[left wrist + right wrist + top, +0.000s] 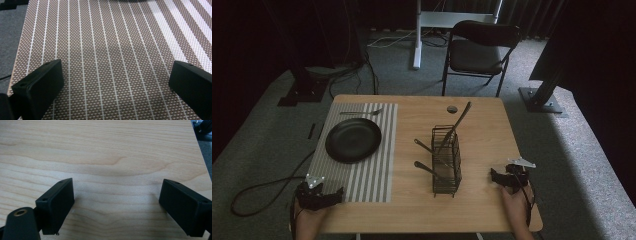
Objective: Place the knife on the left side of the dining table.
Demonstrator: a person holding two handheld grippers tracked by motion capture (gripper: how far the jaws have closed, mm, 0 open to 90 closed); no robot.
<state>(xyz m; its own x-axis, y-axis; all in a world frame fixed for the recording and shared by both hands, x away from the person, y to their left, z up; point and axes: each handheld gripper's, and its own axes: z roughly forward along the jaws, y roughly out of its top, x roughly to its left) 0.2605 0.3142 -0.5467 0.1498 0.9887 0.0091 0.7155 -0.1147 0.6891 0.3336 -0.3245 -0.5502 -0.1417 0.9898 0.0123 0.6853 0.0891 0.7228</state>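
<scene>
Both hands rest at the bench's (472, 120) near edge: left gripper (337, 194) spread wide over the striped placemat (377, 150), right gripper (495, 176) equally released, empty, above bare wood.

Bare table (492, 145) lies right of the wire caddy (446, 160), seemingly unobstructed.

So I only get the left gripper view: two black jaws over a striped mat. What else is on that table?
Observer: A black plate sits on the striped placemat, farther up the table from the left gripper.
Operator: Any cutlery?
Observer: One utensil lies on the mat beyond the plate; three more stick out of a wire caddy on the bare wood at mid-table.
Operator: And the other hand?
Observer: The right gripper rests near the table's right edge, jaws wide apart over bare wood, holding nothing.
</scene>
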